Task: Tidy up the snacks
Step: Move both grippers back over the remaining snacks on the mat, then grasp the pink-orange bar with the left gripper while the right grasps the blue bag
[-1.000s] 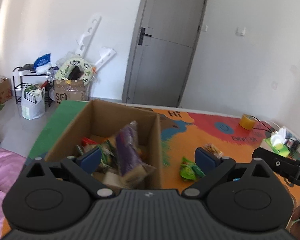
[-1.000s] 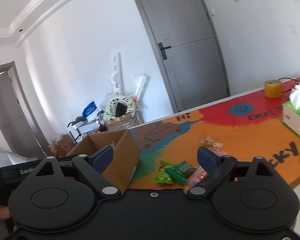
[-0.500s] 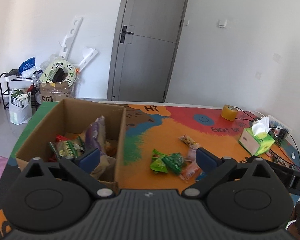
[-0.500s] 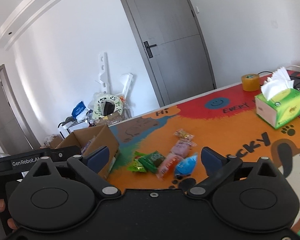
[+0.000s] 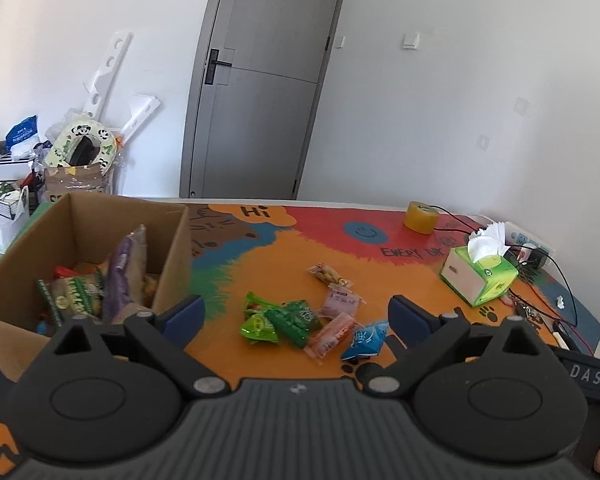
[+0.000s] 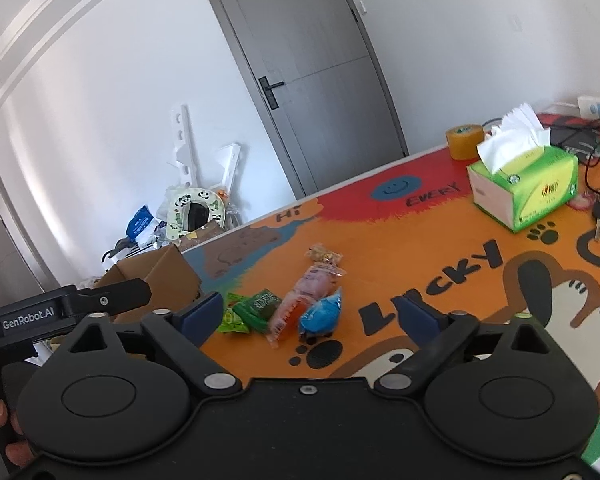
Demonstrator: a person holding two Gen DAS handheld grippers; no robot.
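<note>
Left wrist view has swung since a second ago: then the cardboard box (image 5: pixel 80 256) filled the middle of the picture, and now it sits off to the left, with the loose snacks centred ahead. The left gripper (image 5: pixel 296 316) has its fingers spread wide, closing slightly, with nothing pinched between them. The right gripper (image 6: pixel 310 316) likewise stands wide, its jaws easing inward and empty. I judge both hands have turned away from the box to fetch the next item.

Nearest the box on the table mat (image 5: pixel 400 280) lie the green packets (image 5: pixel 280 320), touching each other. Just beyond them, further from the box, are an orange-pink sachet (image 5: pixel 330 334) and a blue packet (image 5: pixel 366 338), then a pink wrapper (image 5: pixel 342 302) and a clear bag of nuts (image 5: pixel 328 274) behind. The box already holds several packets, a tall purple bag (image 5: pixel 118 276) among them.

Well away from the box, across the mat, stand a green tissue box (image 5: pixel 478 278) and a roll of tape (image 5: pixel 420 217), with cables beside them. Past the box and the table's far edge are a grey door (image 5: pixel 260 92), white walls and a heap of clutter (image 5: pixel 76 152) in the corner.
</note>
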